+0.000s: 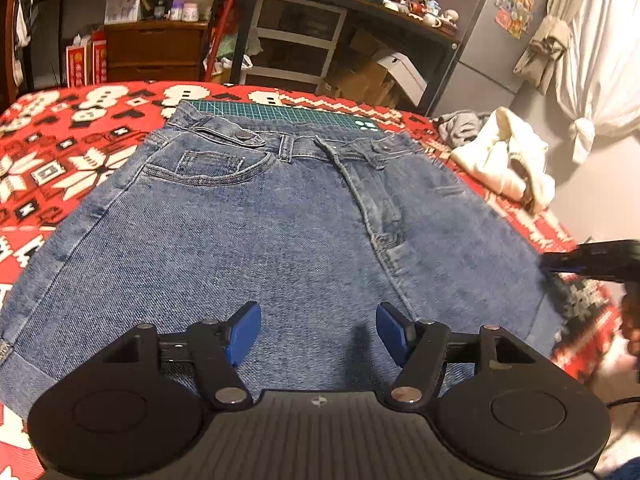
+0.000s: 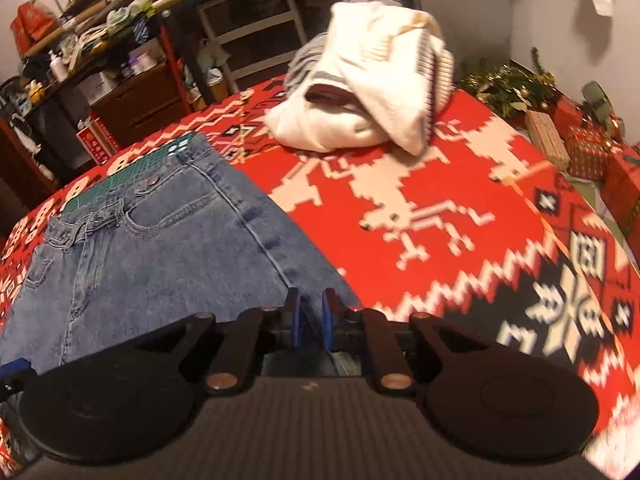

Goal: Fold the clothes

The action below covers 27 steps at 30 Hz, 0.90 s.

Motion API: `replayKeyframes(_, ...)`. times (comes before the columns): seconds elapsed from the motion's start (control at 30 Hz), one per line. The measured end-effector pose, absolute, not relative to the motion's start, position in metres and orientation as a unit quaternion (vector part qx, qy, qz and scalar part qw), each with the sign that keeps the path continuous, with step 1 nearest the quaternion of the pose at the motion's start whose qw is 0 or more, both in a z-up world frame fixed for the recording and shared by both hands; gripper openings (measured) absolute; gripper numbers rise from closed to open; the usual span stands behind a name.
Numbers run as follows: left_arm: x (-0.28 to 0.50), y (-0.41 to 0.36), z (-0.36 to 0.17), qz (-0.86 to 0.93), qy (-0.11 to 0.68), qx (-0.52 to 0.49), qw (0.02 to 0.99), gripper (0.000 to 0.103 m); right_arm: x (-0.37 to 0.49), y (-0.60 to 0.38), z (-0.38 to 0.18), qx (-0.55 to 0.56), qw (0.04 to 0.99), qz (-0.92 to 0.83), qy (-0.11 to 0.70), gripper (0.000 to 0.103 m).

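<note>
Blue denim shorts lie flat on a red patterned blanket, waistband at the far end. My left gripper hovers over the near hem, open, with its blue pads wide apart and nothing between them. In the right wrist view, the right gripper sits at the right side edge of the denim shorts, its pads close together on the cloth near the hem corner. The right gripper also shows as a dark blurred shape at the right edge of the shorts.
A pile of white knitwear lies on the blanket at the far right. A green cutting mat pokes out beyond the waistband. Wrapped gifts stand at the right; cluttered shelves behind the bed.
</note>
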<state>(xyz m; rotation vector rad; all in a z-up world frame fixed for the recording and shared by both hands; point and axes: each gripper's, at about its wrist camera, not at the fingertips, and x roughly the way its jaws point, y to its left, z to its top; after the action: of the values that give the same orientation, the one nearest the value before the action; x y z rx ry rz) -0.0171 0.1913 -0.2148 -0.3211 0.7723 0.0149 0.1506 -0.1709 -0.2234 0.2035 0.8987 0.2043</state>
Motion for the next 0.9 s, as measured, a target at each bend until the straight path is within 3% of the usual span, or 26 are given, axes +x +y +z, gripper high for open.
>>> replayKeyframes(0.2, -0.006, 0.199, -0.204, 0.027, 0.375, -0.153, 0.914, 0.063, 0.179, -0.148, -0.226, 0.069, 0.890, 0.130, 0.431, 0.017)
replayKeyframes(0.73, 0.072, 0.226, -0.194, 0.100, 0.398, -0.112, 0.905, 0.063, 0.281, -0.068, -0.237, -0.019, 0.901, 0.196, 0.386, 0.017)
replayKeyframes(0.9, 0.092, 0.217, -0.200, 0.098, 0.399, -0.096, 0.907, 0.073, 0.279, -0.074, -0.244, -0.005, 0.908, 0.204, 0.365, 0.014)
